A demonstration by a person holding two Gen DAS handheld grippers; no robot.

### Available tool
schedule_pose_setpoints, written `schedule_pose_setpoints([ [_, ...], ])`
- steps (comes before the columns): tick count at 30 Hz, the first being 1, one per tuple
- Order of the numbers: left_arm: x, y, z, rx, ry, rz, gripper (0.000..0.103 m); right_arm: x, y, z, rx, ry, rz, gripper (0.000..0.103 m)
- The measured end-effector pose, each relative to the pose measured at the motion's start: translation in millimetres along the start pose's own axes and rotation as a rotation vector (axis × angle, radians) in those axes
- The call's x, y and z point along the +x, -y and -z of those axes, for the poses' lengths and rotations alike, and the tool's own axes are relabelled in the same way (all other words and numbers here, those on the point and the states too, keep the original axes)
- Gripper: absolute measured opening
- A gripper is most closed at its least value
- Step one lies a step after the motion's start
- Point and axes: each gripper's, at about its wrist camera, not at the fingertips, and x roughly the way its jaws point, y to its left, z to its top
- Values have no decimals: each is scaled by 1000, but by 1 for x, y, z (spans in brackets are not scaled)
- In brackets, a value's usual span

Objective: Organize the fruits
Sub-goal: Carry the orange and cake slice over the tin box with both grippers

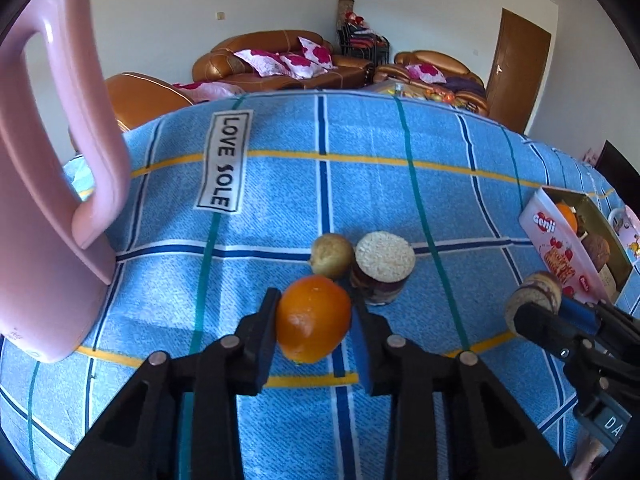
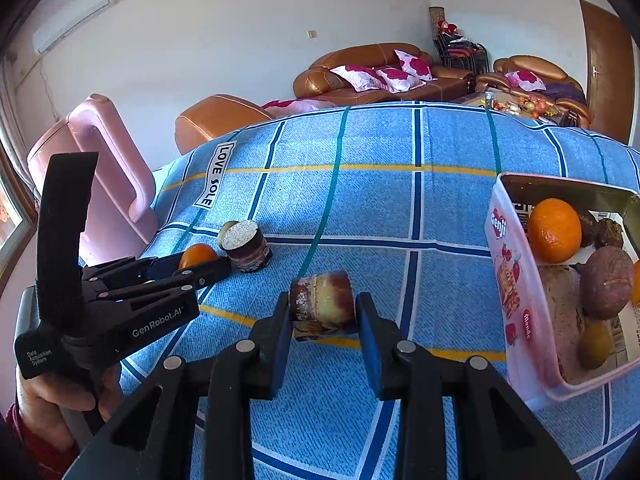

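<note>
A pink plastic chair (image 1: 60,208) is standing at the far left edge of the table, which is wearing a blue checked cloth (image 1: 400,200) with a "LOVE SOLE" label (image 1: 224,162) sewn on to the right of the chair. Right of that label and nearer the camera, the left gripper (image 1: 314,318) is clenching an orange (image 1: 314,318) — both pads are pressing its sides. Just behind the orange a small yellowish fruit (image 1: 331,255) is sitting, touching a round layered cake piece (image 1: 382,272) at its right. Further right of the label, the right gripper (image 2: 322,308) is grasping another cake piece (image 2: 322,302) between its blue pads, holding it above the cloth. At the far right, well apart from the label, a pink box (image 2: 512,280) is lying open and holding a second orange (image 2: 554,230), a brown-purple fruit (image 2: 606,282), a yellow one and more — some too crowded to tell apart.
</note>
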Motion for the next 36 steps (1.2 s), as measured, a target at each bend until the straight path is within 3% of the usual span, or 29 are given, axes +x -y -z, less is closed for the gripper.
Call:
schedule_pose_setpoints([
  [8, -38, -10, 5, -125, 221, -99, 35, -21, -7, -1, -58, 134, 52, 34],
  [13, -50, 10, 10, -78, 291, -163, 35, -45, -23, 0, -184, 307, 185, 34],
  [16, -51, 22, 10, -51, 297, -177, 35, -51, -32, 2, -245, 367, 244, 34],
  [36, -63, 61, 23, -10, 317, -202, 35, -62, -22, 10, -229, 368, 270, 34],
])
